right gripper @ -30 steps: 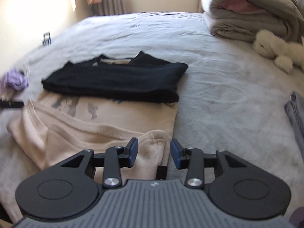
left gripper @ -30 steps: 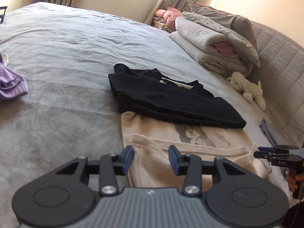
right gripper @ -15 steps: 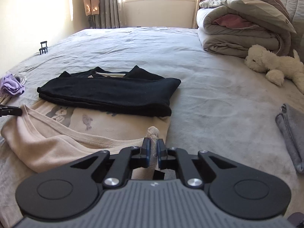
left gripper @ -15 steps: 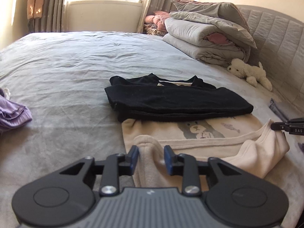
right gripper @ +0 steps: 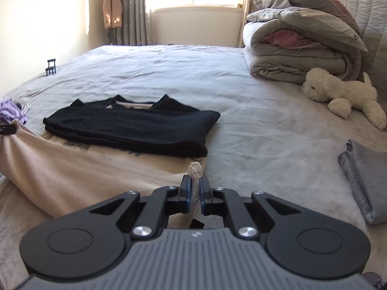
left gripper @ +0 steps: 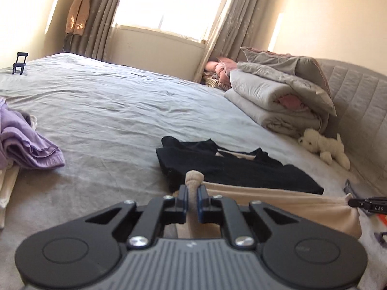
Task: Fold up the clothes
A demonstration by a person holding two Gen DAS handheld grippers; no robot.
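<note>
Beige sweatshirt (right gripper: 72, 169) lifted taut, folded black top (right gripper: 130, 128) atop.

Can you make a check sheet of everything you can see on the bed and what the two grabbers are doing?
Surface: grey bedspread, wrinkled.
Job's things: beige sweatshirt, near hem lifted; folded black top lying on it.
Clutter: purple garment, folded grey cloth, white plush dog, folded duvet, small black stand.
Grippers: left gripper and right gripper each shut on a hem corner.
Cables: nothing seen.
Surroundings: window, curtains, padded headboard.
</note>
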